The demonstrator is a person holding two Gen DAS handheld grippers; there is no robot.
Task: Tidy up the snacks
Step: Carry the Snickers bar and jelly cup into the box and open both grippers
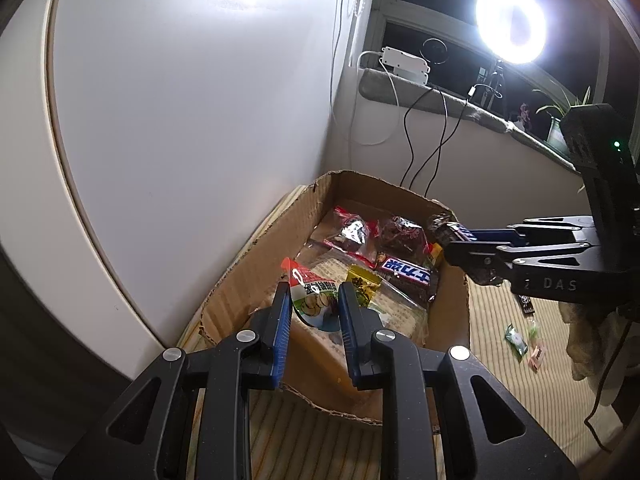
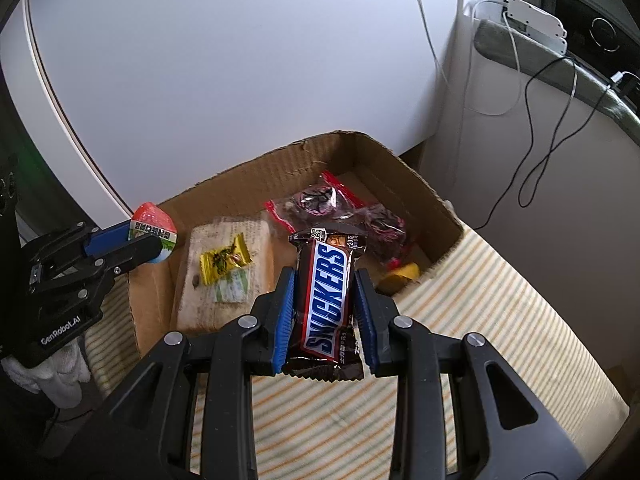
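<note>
- The Snickers bar point(image 2: 326, 300) stood lengthwise between the blue pads of the right gripper point(image 2: 325, 280), which was clamped on it, just above the near wall of the cardboard box point(image 2: 240, 188).
- The left gripper point(image 1: 312, 294) pinched a small red-topped snack packet point(image 1: 310, 292) over the same box.
- Beyond both grippers lay a yellow candy point(image 2: 225, 258), red-edged packets point(image 2: 316, 202) and a pale block point(image 2: 224, 280) inside.
- A striped cloth point(image 2: 460, 320) lay beneath the box.
</note>
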